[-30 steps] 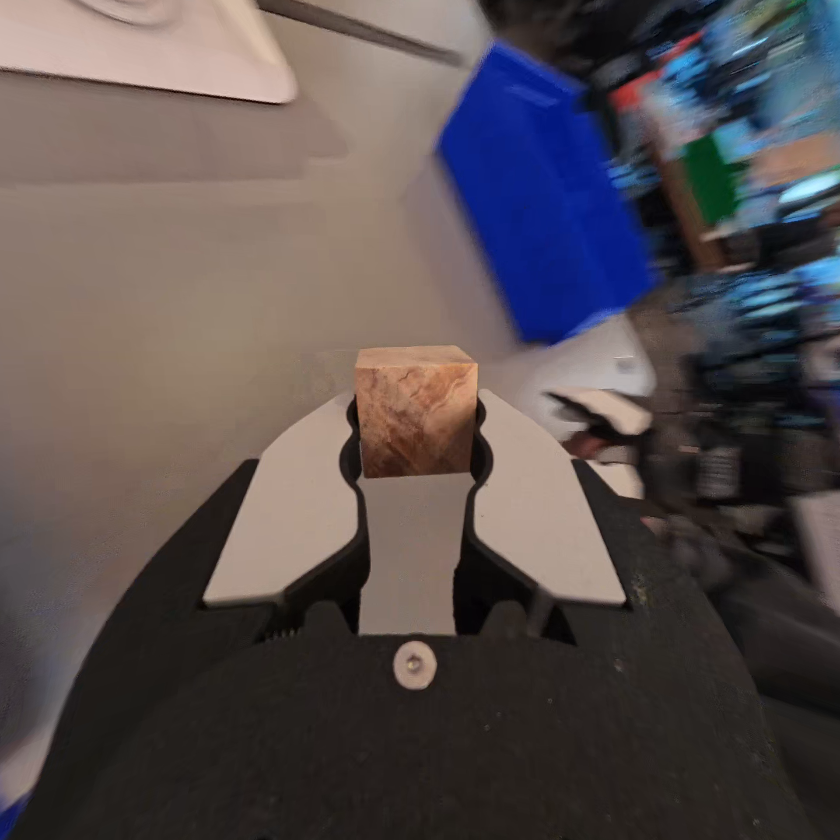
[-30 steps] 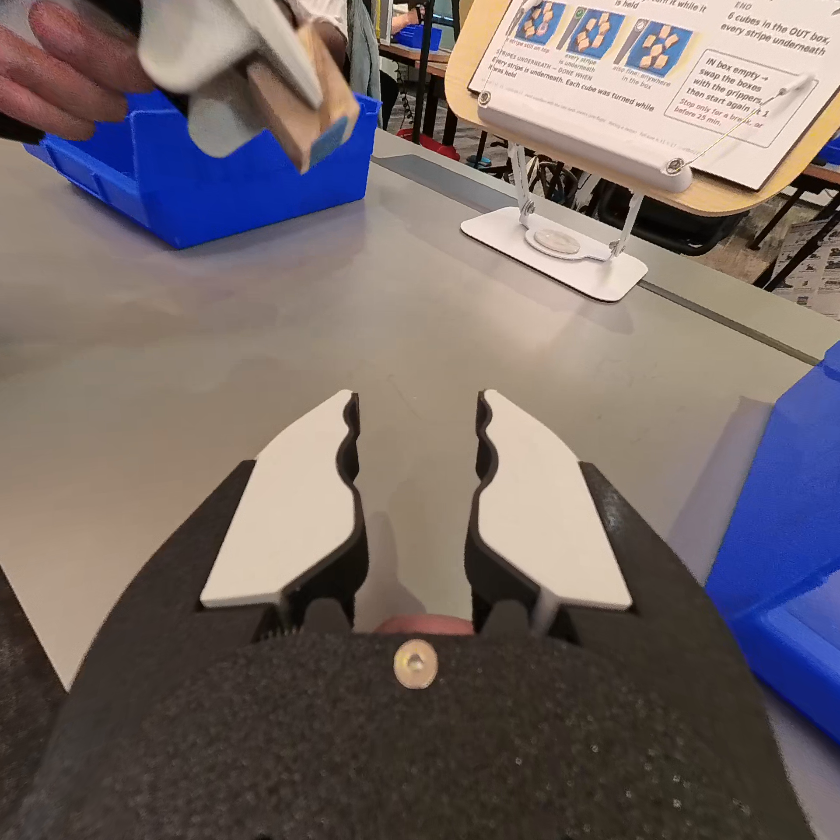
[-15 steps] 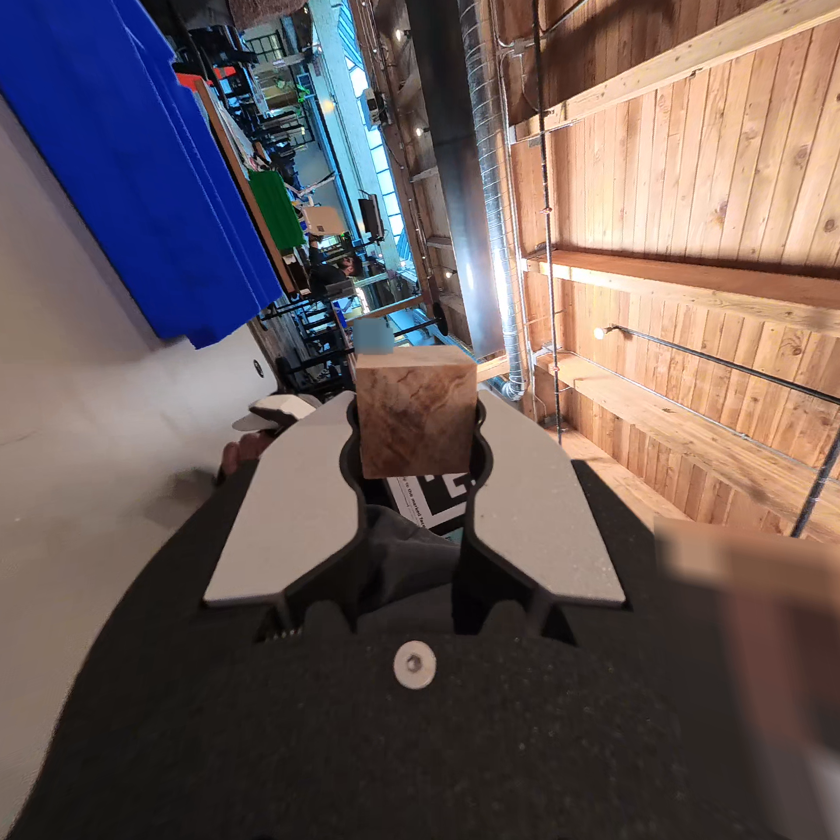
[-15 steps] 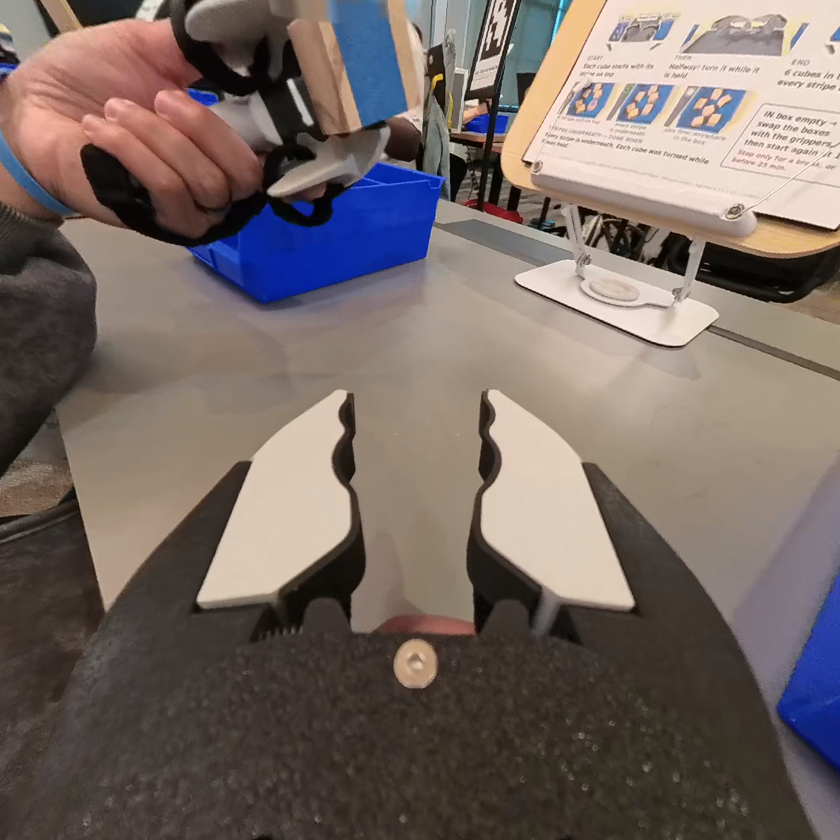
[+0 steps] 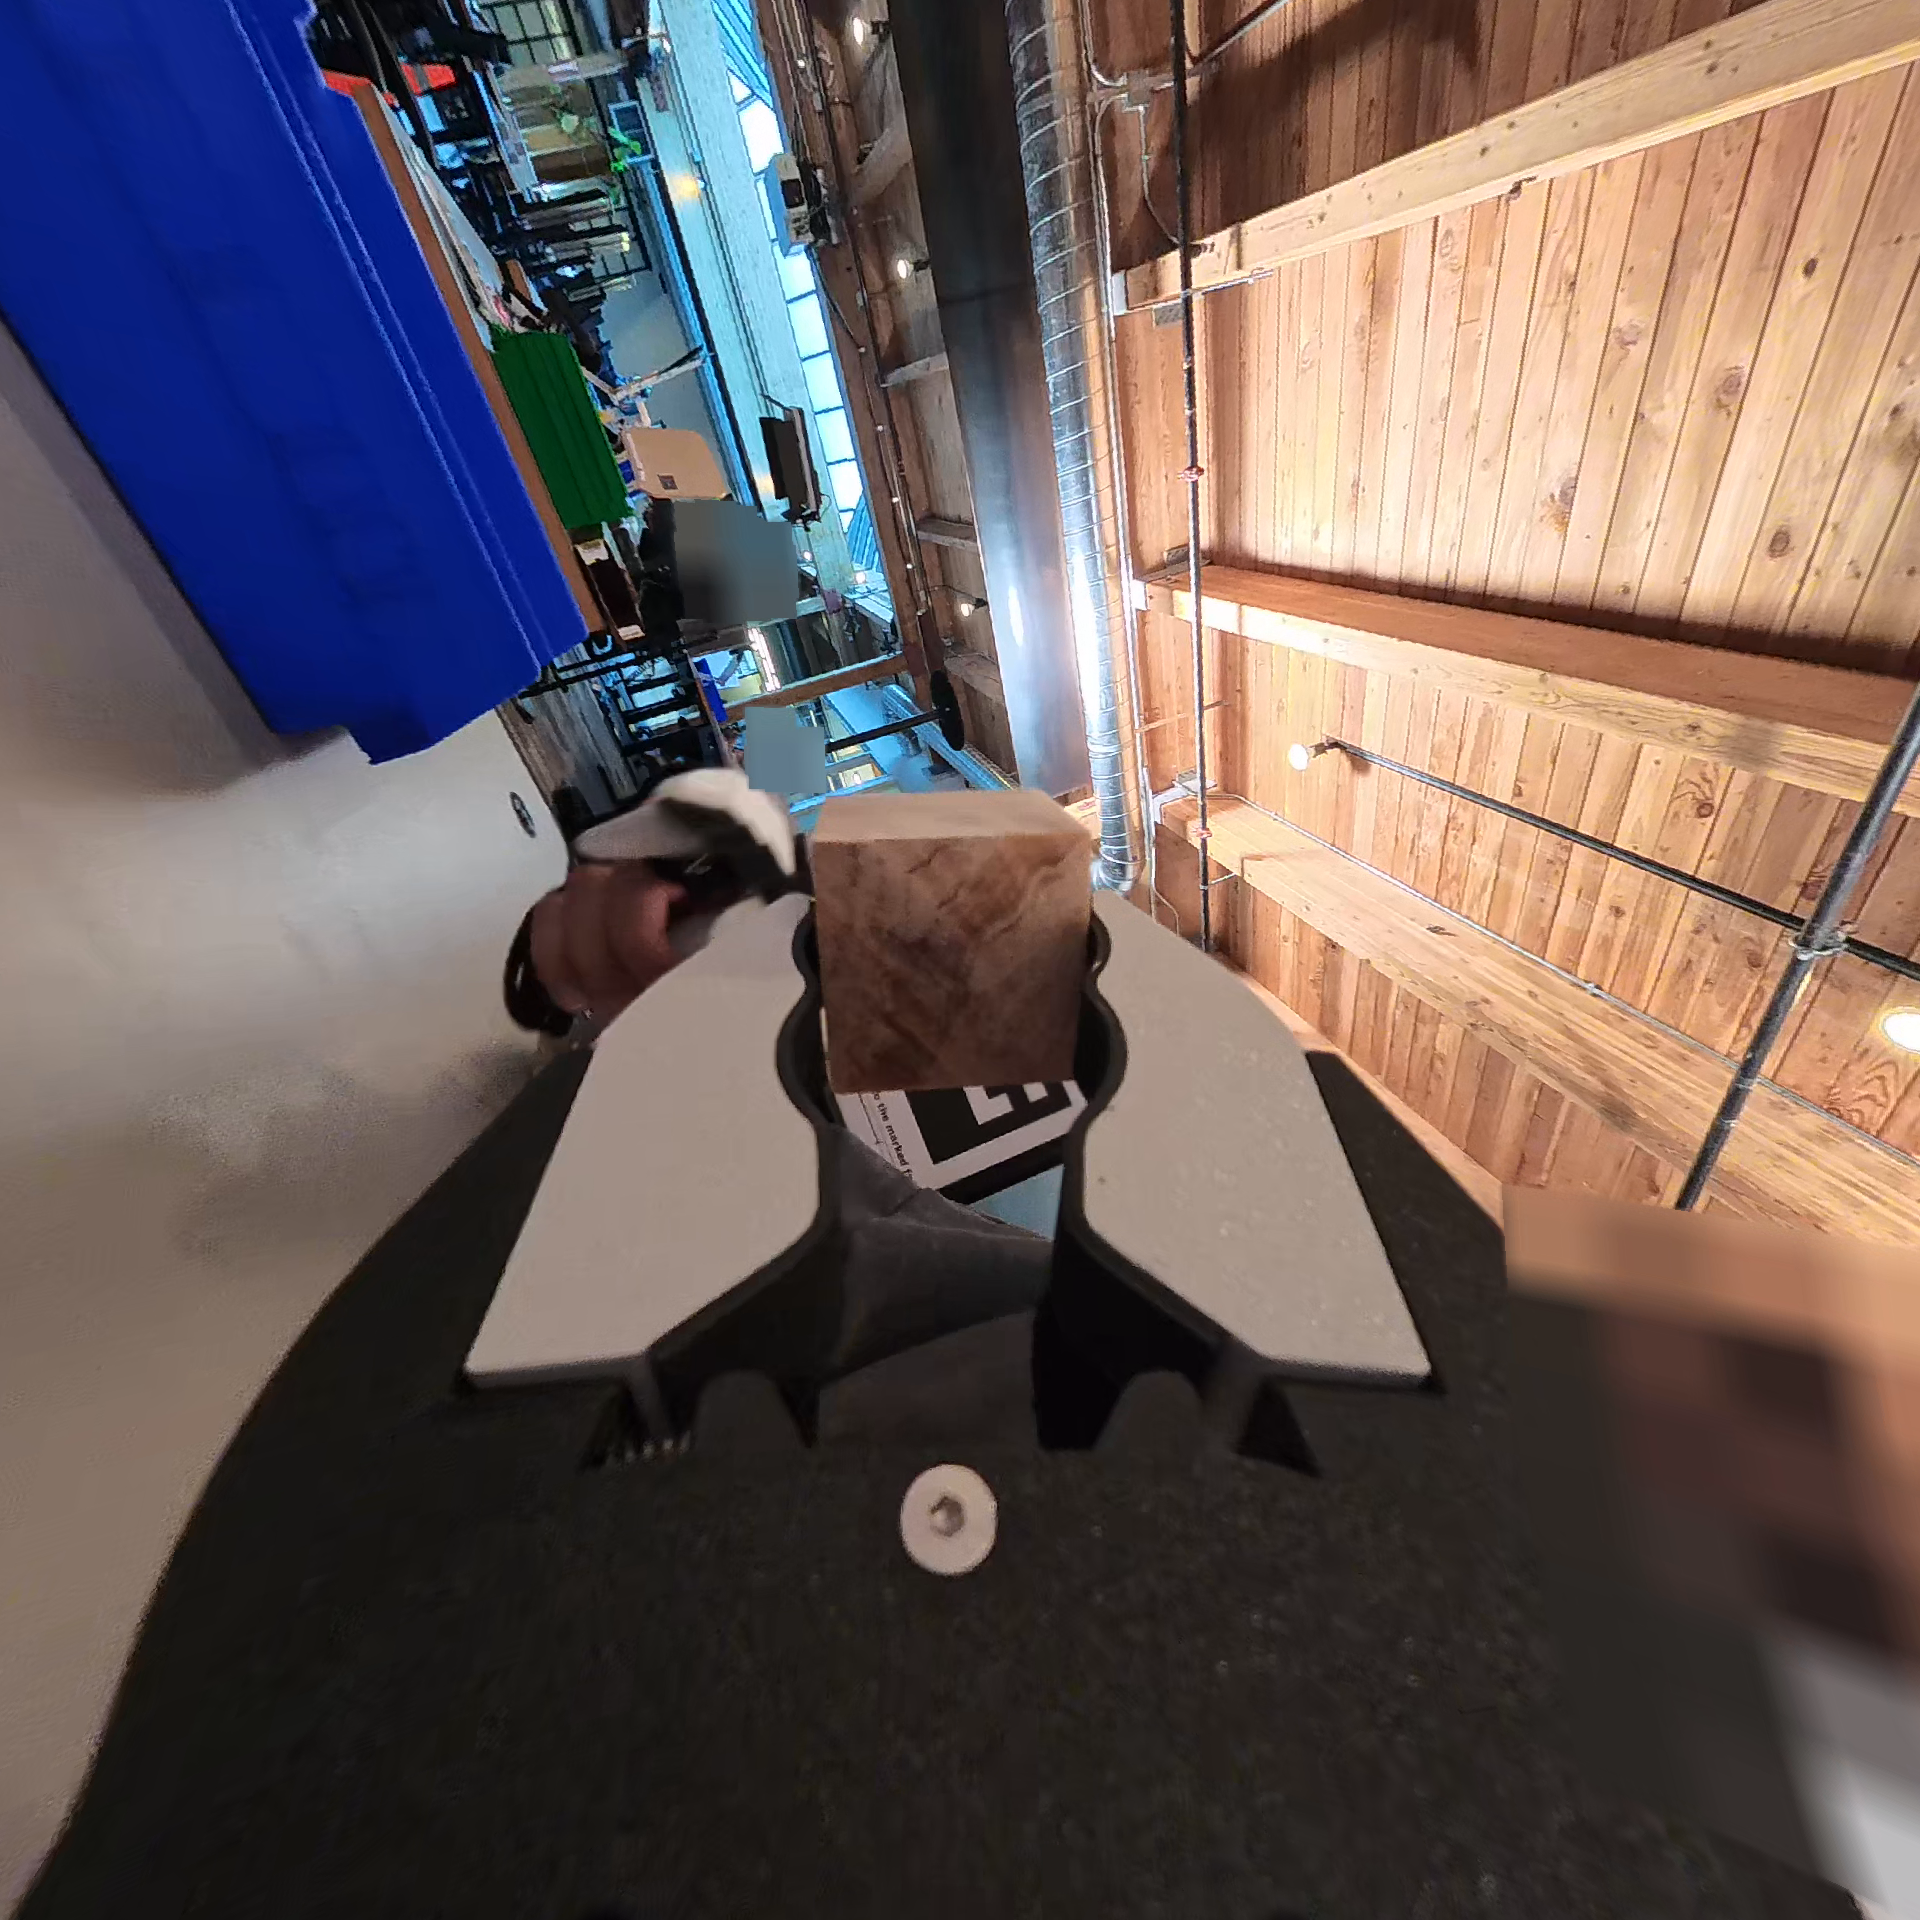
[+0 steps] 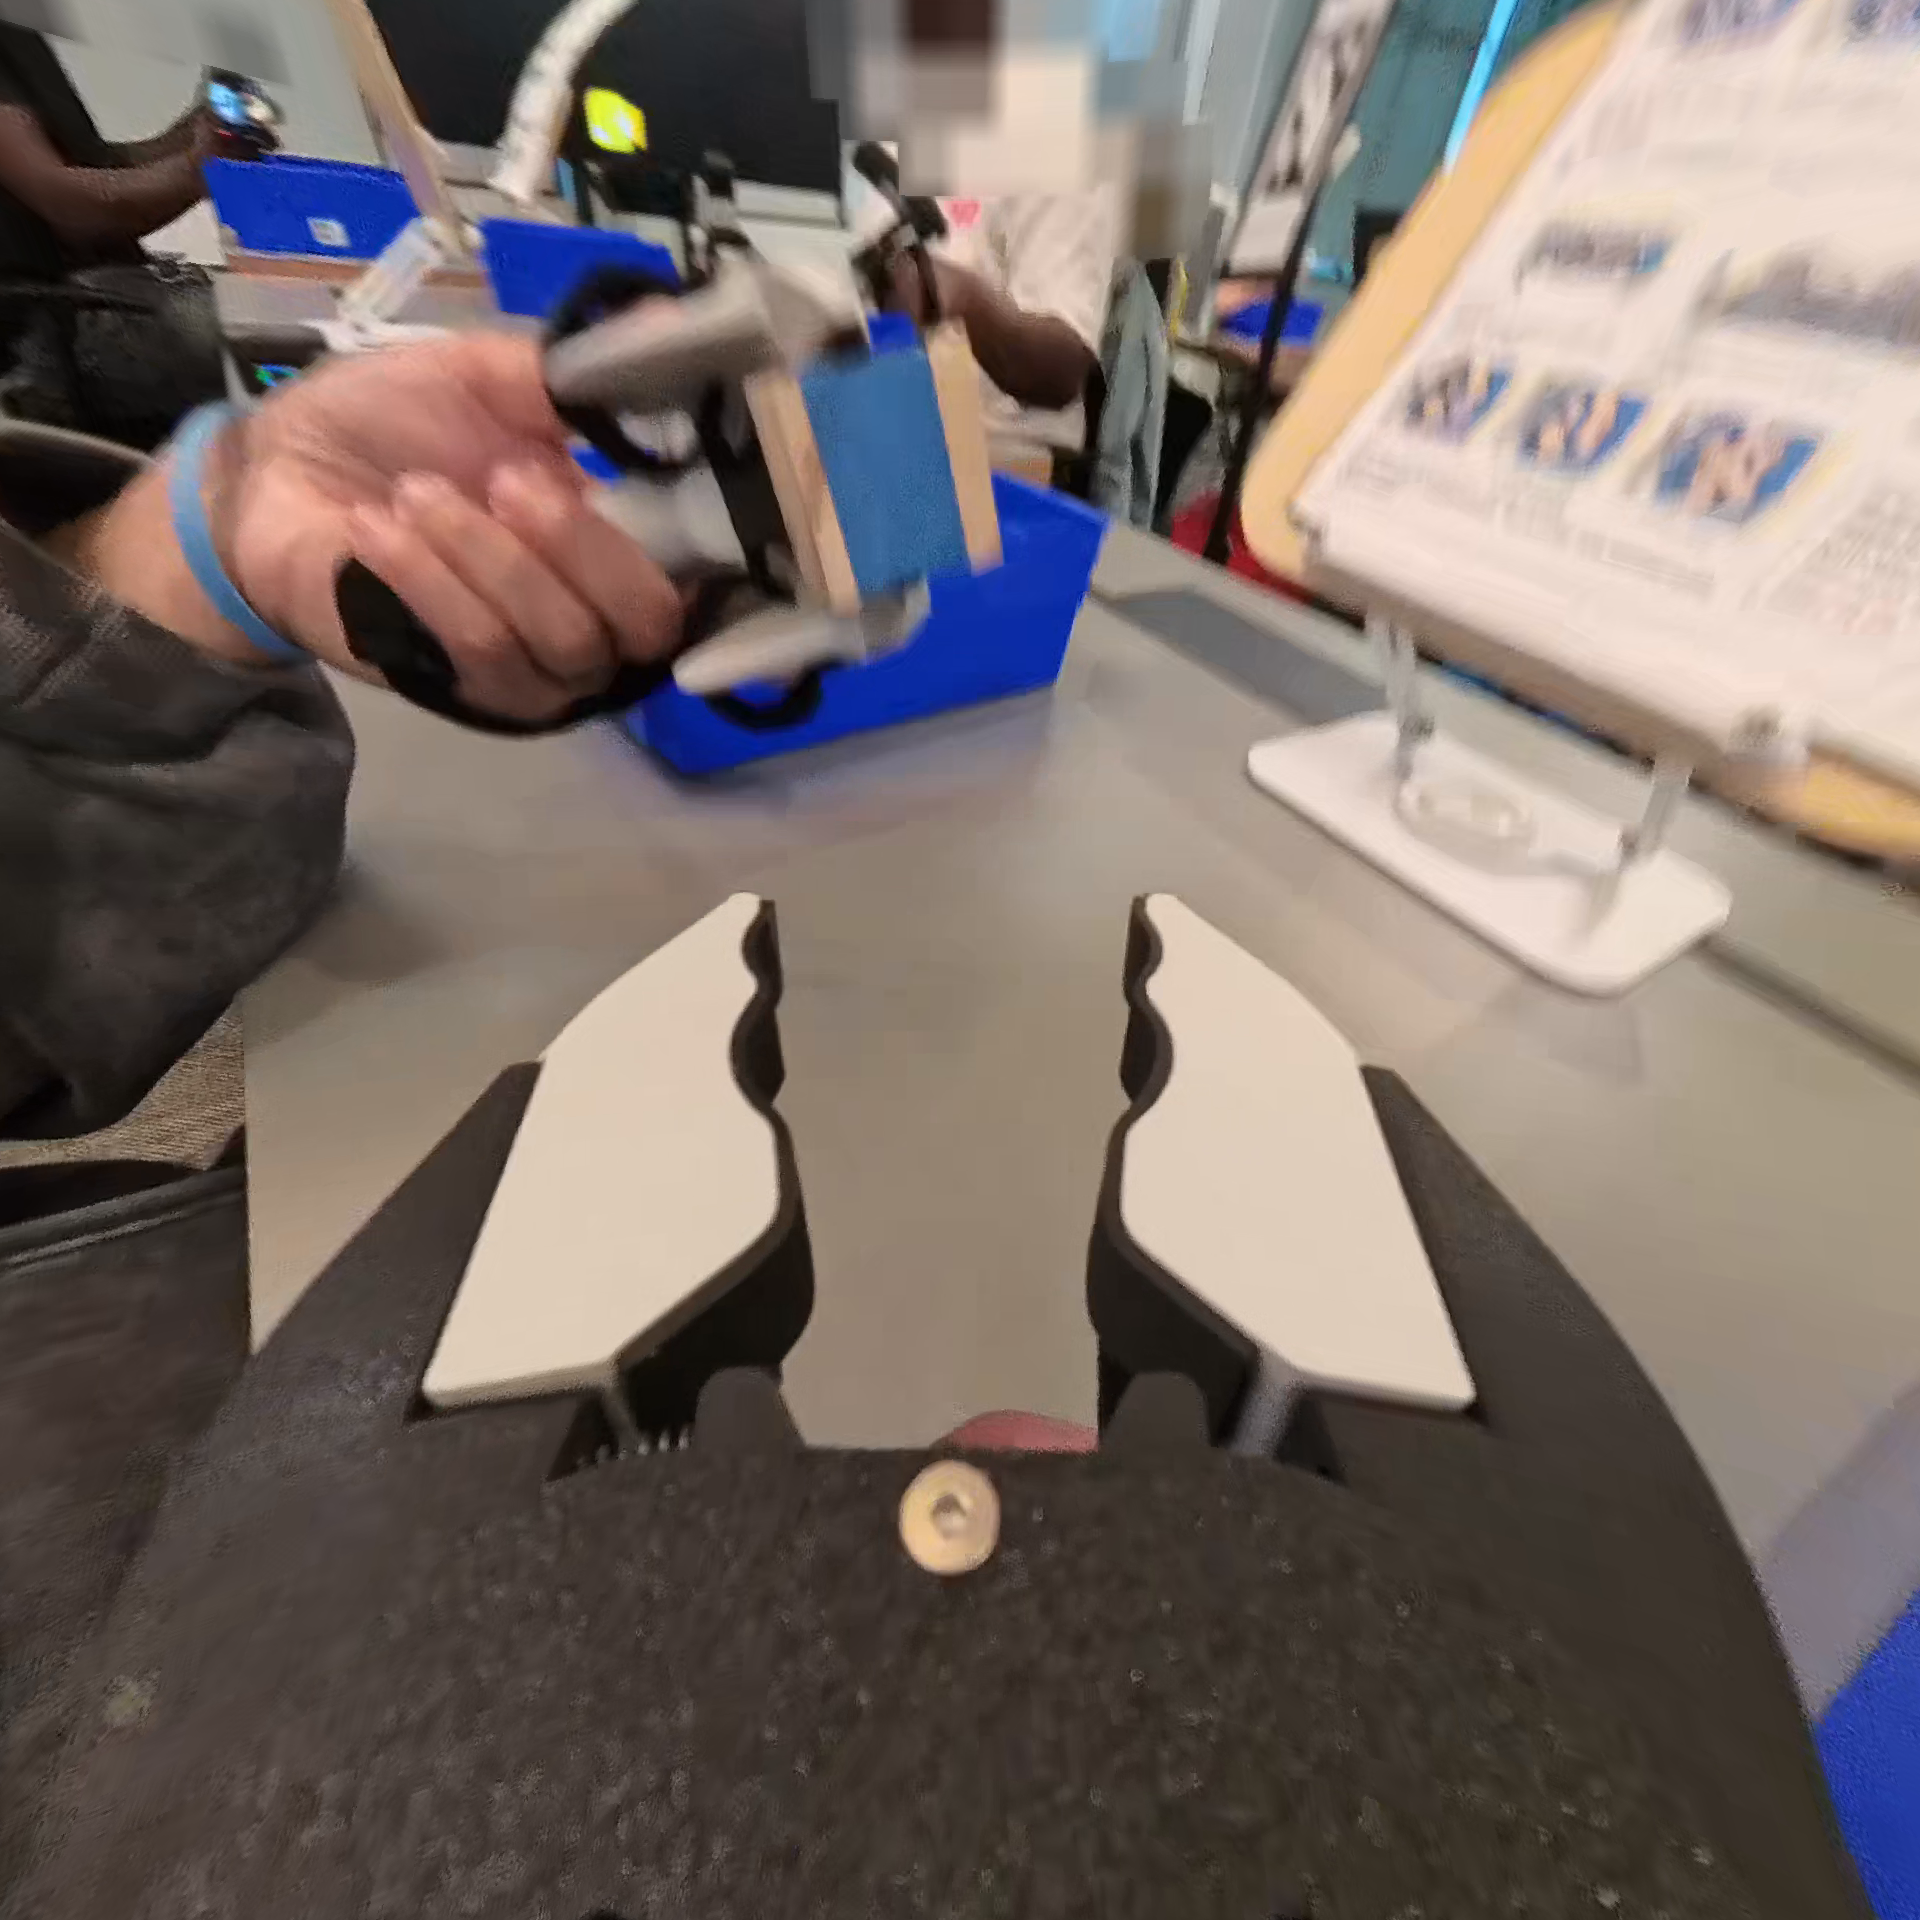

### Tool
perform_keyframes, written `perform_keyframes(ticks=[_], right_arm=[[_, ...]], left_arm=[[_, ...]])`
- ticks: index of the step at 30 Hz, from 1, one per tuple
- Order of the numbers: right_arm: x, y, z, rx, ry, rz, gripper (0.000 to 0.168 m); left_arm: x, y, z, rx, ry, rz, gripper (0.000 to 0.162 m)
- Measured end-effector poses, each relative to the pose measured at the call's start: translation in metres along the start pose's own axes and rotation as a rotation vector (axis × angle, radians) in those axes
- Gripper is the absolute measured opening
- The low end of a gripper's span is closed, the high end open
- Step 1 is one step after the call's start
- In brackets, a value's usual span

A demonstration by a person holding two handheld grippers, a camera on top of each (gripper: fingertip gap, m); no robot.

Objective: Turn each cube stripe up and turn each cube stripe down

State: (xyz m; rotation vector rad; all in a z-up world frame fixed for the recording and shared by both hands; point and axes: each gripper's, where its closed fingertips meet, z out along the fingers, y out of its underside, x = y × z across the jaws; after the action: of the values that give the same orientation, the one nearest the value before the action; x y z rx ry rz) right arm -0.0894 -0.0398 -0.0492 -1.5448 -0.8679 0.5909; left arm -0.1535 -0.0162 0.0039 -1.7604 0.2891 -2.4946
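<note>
Gripping the cube (image 5: 951, 951), left gripper (image 5: 951, 935) (right gripper (image 6: 951, 935) spread).

Motion blur smears the instruction board (image 6: 1621, 436), cut off by the right edge.

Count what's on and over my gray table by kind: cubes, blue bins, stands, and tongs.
Cubes: 1, the wooden cube held in the left tongs
Blue bins: 2, far bin, near bin
Stands: 1, instruction stand
Tongs: 2, the right tongs empty
Total: 6
</note>
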Motion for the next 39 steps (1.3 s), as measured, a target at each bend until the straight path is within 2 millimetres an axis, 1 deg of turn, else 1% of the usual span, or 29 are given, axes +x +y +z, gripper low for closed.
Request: perform_keyframes(ticks=[1, 2, 3, 4, 6, 8, 9, 10, 11, 12, 14, 18, 21, 23, 24, 25, 26, 28, 30, 32, 35, 37, 39], right_arm=[[-0.002, -0.017, 0.004, 0.026, -0.03, -0.056, 0.06], [-0.004, -0.031, 0.009, 0.047, -0.058, -0.126, 0.051], [-0.005, -0.043, 0.015, 0.057, -0.074, -0.2, 0.046], [-0.005, -0.051, 0.022, 0.054, -0.084, -0.258, 0.047], [-0.01, -0.062, 0.036, 0.044, -0.131, -0.326, 0.046], [-0.015, -0.063, 0.049, 0.031, -0.177, -0.322, 0.056], [-0.015, -0.059, 0.056, 0.008, -0.185, -0.315, 0.056], [-0.015, -0.056, 0.062, 0.001, -0.187, -0.312, 0.061], [-0.017, -0.056, 0.066, 0.017, -0.199, -0.302, 0.061], [-0.02, -0.057, 0.069, 0.031, -0.214, -0.293, 0.056], [-0.02, -0.062, 0.07, 0.072, -0.202, -0.287, 0.046], [-0.019, -0.058, 0.07, 0.075, -0.24, -0.242, 0.045], [-0.019, -0.056, 0.067, 0.058, -0.257, -0.221, 0.045], [-0.02, -0.057, 0.063, 0.059, -0.259, -0.222, 0.045], [-0.018, -0.059, 0.061, 0.068, -0.242, -0.221, 0.045], [-0.016, -0.062, 0.057, 0.085, -0.229, -0.22, 0.045], [-0.013, -0.065, 0.052, 0.099, -0.221, -0.215, 0.045], [-0.004, -0.069, 0.041, 0.097, -0.195, -0.199, 0.045], [0.006, -0.071, 0.028, 0.087, -0.17, -0.178, 0.045], [0.018, -0.073, 0.016, 0.1, -0.137, -0.136, 0.045], [0.036, -0.073, 0.003, 0.091, -0.085, -0.066, 0.045], [0.049, -0.068, -0.002, 0.031, -0.043, -0.012, 0.045], [0.059, -0.069, -0.009, 0.012, -0.009, 0.056, 0.045]], left_arm=[[0.001, 0.001, 0.001, -0.004, 0.01, -0.005, 0.044], [0.001, 0.002, 0.002, -0.009, 0.018, -0.01, 0.044], [0.002, 0.003, 0.004, -0.015, 0.025, -0.014, 0.044], [0.002, 0.004, 0.005, -0.018, 0.031, -0.017, 0.044], [0.003, 0.005, 0.007, -0.022, 0.044, -0.025, 0.044], [0.004, 0.005, 0.007, -0.023, 0.058, -0.033, 0.044], [0.004, 0.005, 0.007, -0.022, 0.06, -0.035, 0.044], [0.003, 0.005, 0.006, -0.024, 0.054, -0.033, 0.044], [0.003, 0.005, 0.007, -0.026, 0.051, -0.031, 0.044], [0.002, 0.006, 0.007, -0.028, 0.054, -0.035, 0.044], [0.004, 0.006, 0.007, -0.031, 0.073, -0.047, 0.044], [0.0, 0.006, 0.007, -0.023, 0.043, -0.043, 0.044], [-0.001, 0.009, 0.01, -0.038, 0.059, -0.06, 0.044], [-0.001, 0.012, 0.011, -0.057, 0.041, -0.029, 0.044], [0.0, 0.011, 0.009, -0.052, 0.022, -0.001, 0.05], [-0.001, 0.008, 0.006, -0.035, -0.012, 0.029, 0.063], [-0.001, 0.004, 0.001, -0.011, -0.043, 0.066, 0.069], [0.002, -0.003, -0.014, 0.056, -0.105, 0.166, 0.069], [-0.007, -0.003, -0.029, 0.119, -0.262, 0.338, 0.07], [-0.025, 0.006, -0.043, 0.155, -0.456, 0.524, 0.071], [-0.049, 0.032, -0.059, 0.152, -0.648, 0.719, 0.073], [-0.055, 0.041, -0.066, 0.181, -0.703, 0.775, 0.073], [-0.051, 0.045, -0.064, 0.197, -0.703, 0.802, 0.073]])
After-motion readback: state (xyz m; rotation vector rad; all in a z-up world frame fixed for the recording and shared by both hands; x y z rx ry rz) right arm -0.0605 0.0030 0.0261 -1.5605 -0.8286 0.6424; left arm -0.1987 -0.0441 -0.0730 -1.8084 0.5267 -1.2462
